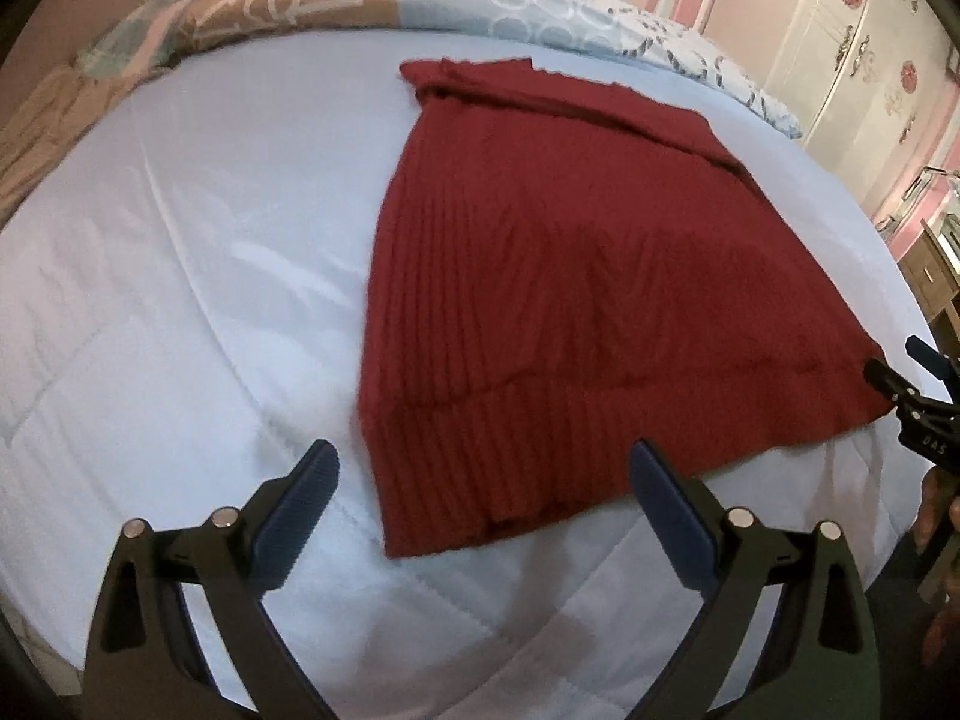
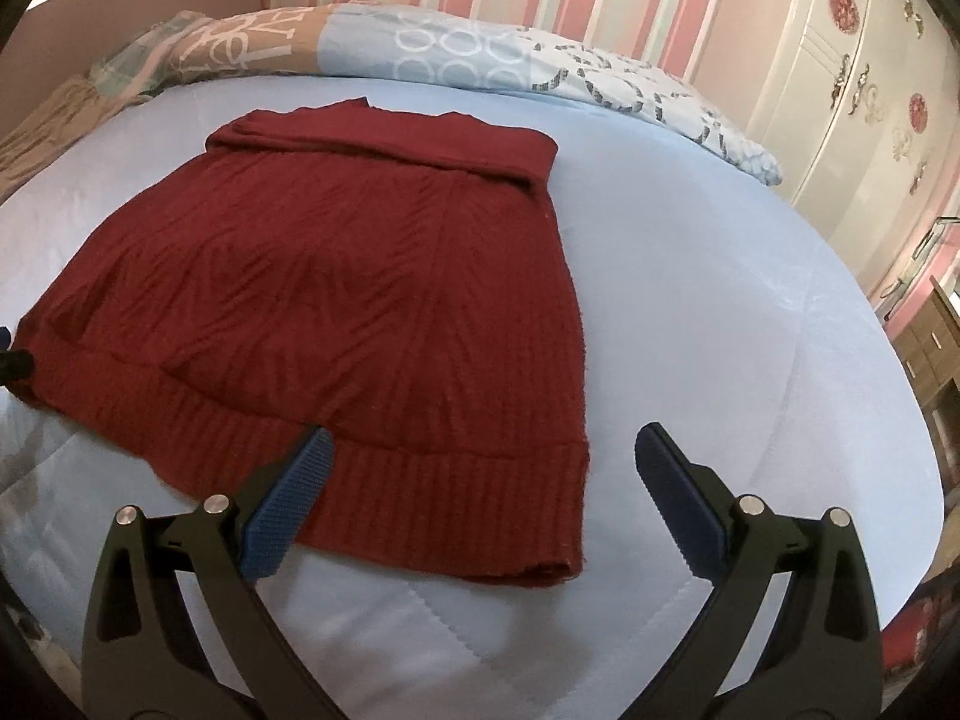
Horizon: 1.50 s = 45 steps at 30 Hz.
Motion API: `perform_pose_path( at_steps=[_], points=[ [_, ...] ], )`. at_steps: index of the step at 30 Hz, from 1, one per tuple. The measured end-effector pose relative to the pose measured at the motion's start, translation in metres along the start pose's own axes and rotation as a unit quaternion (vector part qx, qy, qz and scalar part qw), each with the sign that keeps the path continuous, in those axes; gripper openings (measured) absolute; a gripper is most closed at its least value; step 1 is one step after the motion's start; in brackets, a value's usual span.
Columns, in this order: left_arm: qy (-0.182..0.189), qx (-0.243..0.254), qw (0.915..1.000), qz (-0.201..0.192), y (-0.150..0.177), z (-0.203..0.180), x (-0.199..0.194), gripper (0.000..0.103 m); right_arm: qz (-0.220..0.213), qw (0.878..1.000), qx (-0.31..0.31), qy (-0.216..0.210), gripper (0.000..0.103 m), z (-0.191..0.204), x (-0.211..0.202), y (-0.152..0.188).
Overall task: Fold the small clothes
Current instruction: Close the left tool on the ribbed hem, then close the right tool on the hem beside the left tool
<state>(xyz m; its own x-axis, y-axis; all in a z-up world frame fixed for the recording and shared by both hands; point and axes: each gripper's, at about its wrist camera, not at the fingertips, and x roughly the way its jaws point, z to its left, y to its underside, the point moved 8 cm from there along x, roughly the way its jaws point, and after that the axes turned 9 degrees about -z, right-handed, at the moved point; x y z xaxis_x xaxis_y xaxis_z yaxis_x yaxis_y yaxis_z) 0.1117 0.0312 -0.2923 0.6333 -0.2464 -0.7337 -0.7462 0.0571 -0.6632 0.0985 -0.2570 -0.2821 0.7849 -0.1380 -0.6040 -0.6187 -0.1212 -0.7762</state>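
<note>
A dark red knit sweater [image 1: 540, 276] lies flat on the pale blue bed, ribbed hem toward me, sleeves folded across its far end; it also shows in the right wrist view [image 2: 360, 300]. My left gripper [image 1: 483, 468] is open and empty, hovering over the hem's near left corner. My right gripper [image 2: 480, 450] is open and empty, over the hem's near right corner. The right gripper's tip [image 1: 888, 381] shows at the sweater's right edge in the left wrist view.
The pale blue quilted bedcover [image 1: 180, 300] spreads all around the sweater. A patterned duvet [image 2: 420, 54] is bunched along the far edge. A white wardrobe [image 2: 840, 90] and wooden drawers [image 2: 930, 342] stand to the right, past the bed.
</note>
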Motion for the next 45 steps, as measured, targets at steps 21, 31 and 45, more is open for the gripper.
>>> perform_pose_path(
  at_steps=[21,31,45],
  points=[
    [-0.013,0.036,0.9991,0.016,-0.003,-0.006,0.005,0.02,0.062,0.994,0.083,-0.023,0.1,-0.027,0.006,0.032],
    [-0.028,0.059,0.9977,0.02,-0.003,-0.011,0.008,0.02,0.106,0.985,0.124,-0.049,0.088,-0.024,0.019,0.05],
    [-0.025,0.06,0.9979,0.006,-0.01,-0.012,0.008,0.017,0.086,0.991,0.076,-0.07,0.013,-0.01,0.012,0.031]
  ],
)
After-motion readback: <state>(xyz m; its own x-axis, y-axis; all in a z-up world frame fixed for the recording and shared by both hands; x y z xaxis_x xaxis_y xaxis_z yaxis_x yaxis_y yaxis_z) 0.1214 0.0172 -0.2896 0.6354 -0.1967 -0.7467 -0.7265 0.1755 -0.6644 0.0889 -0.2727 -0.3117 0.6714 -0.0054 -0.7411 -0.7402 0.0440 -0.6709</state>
